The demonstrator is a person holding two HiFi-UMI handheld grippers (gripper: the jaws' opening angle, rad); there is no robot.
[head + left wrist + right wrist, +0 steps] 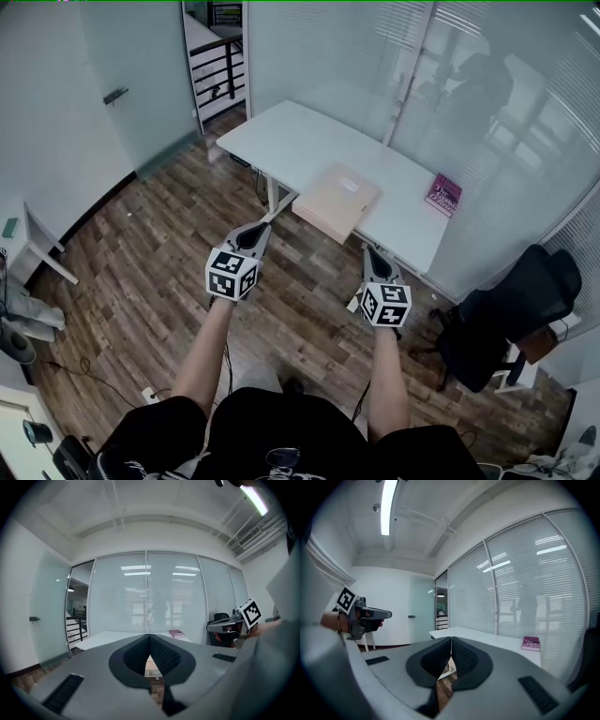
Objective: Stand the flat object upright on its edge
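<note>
Facing the table (300, 141), you hold the left gripper (262, 228) and right gripper (368, 251) empty, jaws together. The book (443, 193) lies flat.

Surface (300, 141): white, ahead of you, running far left to near right.
Office chair (511, 305): black, on your right, beside the surface's end.
Floor (141, 253): dark wood planks beneath you.
Blinds (553, 122): behind glass, far right.

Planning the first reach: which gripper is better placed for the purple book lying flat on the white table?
Right, probably. The purple book lies at the table's right end, on the right gripper's side; the left gripper would have to cross over the beige box. Both are shut.
</note>
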